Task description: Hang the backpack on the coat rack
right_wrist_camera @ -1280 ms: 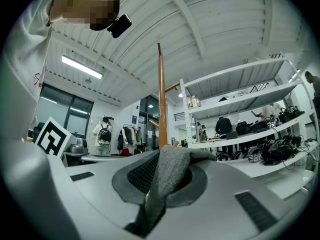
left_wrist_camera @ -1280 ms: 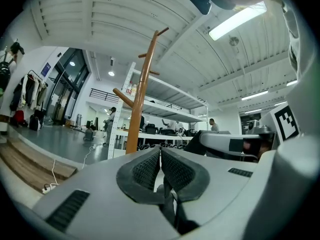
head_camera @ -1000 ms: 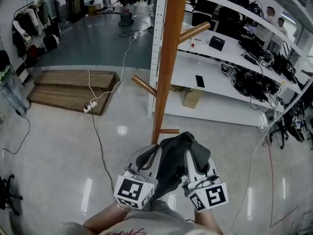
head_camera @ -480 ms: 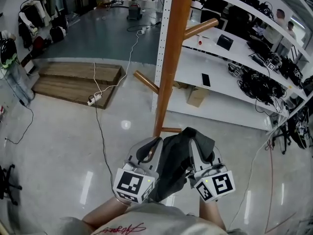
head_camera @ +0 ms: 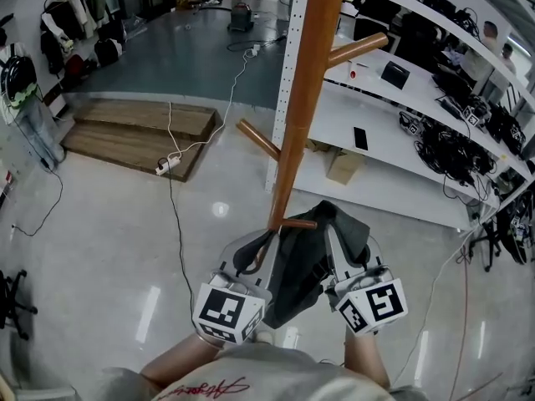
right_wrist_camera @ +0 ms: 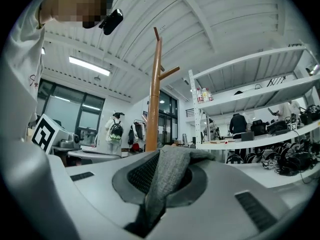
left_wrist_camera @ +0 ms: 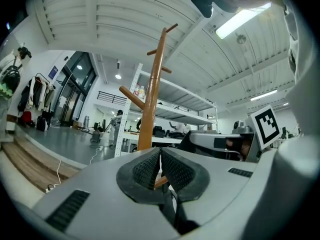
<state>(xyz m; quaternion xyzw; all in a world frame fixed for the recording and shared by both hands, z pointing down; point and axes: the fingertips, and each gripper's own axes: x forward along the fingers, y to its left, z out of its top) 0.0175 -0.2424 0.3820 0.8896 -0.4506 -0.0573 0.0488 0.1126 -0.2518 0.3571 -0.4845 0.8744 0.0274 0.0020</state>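
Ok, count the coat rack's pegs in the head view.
3 round wooden pegs: upper one pointing right, middle one pointing left, short lowest one by the dark fabric backpack. Others may sit above frame.

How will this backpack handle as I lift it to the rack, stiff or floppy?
Probably floppy: the backpack sags in folds between the left gripper and right gripper. Its woven fabric bunches in the right gripper's shut jaws, so it likely won't slip. It seems fairly light, since two pinches carry it; contents aren't visible.
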